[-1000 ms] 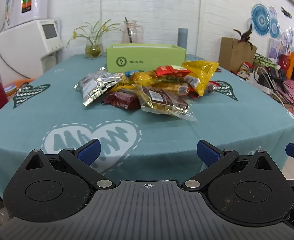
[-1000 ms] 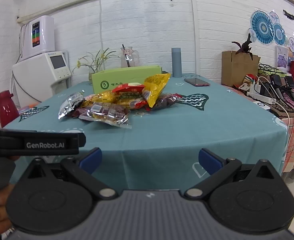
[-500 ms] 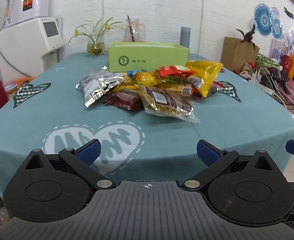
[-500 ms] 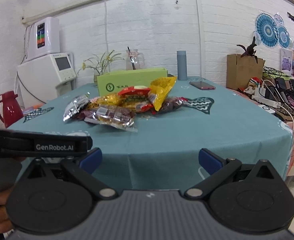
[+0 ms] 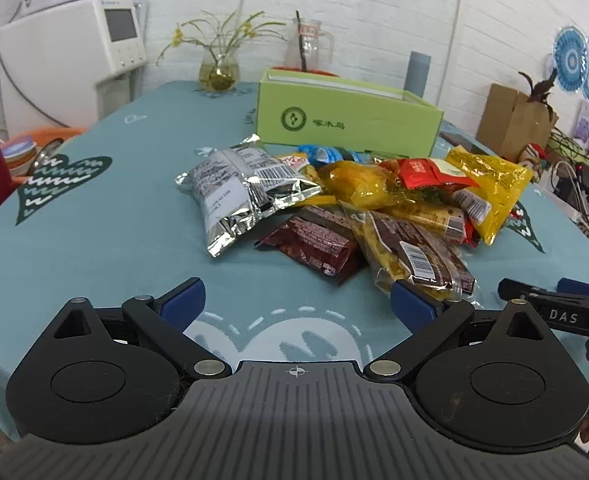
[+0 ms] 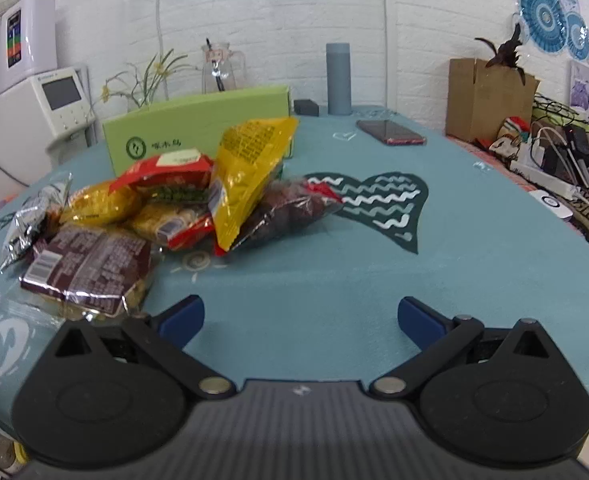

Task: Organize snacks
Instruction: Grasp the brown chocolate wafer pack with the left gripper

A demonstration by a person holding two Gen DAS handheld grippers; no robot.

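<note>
Two views are given, and the left wrist view is taken first. The left tongs (image 5: 296,300) are seen spread wide and empty, held low over the near part of the bench (image 5: 94,232). The snack pile (image 5: 358,204) lies straight ahead of them, well beyond the fingertips, with the open green box (image 5: 348,120) behind it. Nearest is the clear-wrapped brown packet (image 5: 418,256), whose near end lies just beyond the right-hand fingertip (image 5: 410,304); its long axis runs away from the tongs and slightly leftward, so it is met end-on. The silver foil bag (image 5: 242,192) lies farther off to the left, and the dark red packet (image 5: 314,242) lies between the two. The right tongs (image 5: 558,308) are seen at the right edge.

In the right wrist view, the right tongs (image 6: 300,320) are likewise seen spread and empty, pointed at bare cloth. The pile (image 6: 198,196) lies ahead and to the left, and the brown packet (image 6: 90,268) sits just beyond the left-hand fingertip (image 6: 182,318), off the tongs' centre line. The yellow bag (image 6: 250,176) leans upward over the heap.

The left tongs are judged better aligned with the brown packet; a pinch across its narrow width is judged the likely next move.
</note>
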